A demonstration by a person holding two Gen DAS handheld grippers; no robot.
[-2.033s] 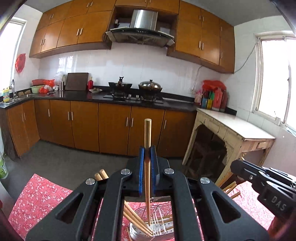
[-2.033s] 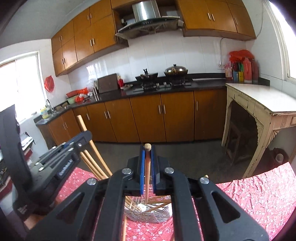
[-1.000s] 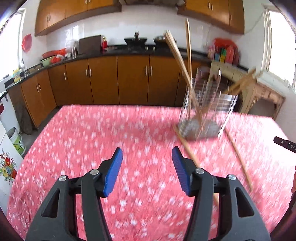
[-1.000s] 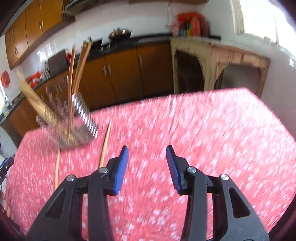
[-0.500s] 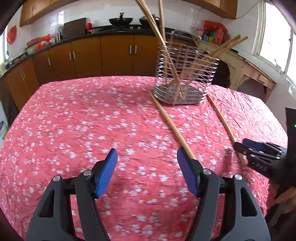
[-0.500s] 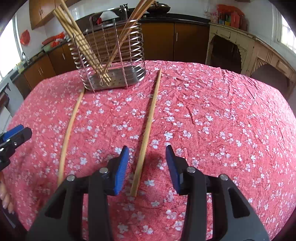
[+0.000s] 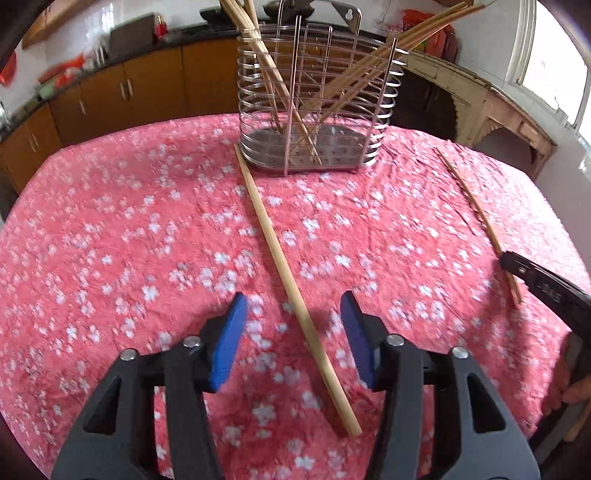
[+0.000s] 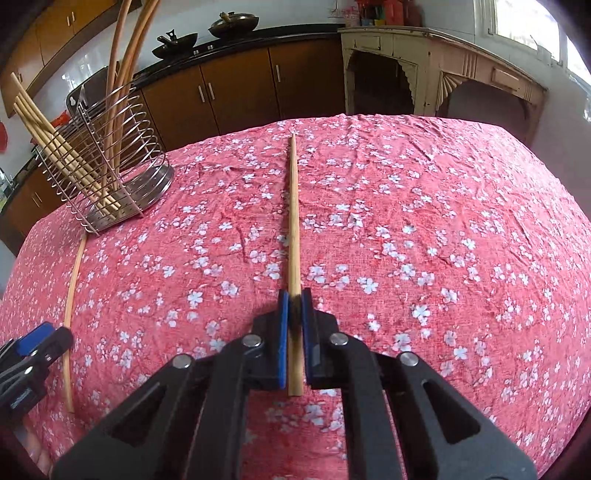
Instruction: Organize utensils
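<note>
Chopstick between right hand-held gripper pads

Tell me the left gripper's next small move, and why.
Probably close the left gripper on the chopstick: its jaws stand open on either side of the stick, which lies flat on the cloth. The right gripper is already shut on its own chopstick.

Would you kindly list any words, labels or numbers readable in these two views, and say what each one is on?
No text reads clearly.
Right gripper, seen at the right edge of the left wrist view: raised lettering on its black arm, too blurred to read.
Bottles on the far counter: labels too small to read.
Wire utensil holder, tablecloth: no text.
</note>
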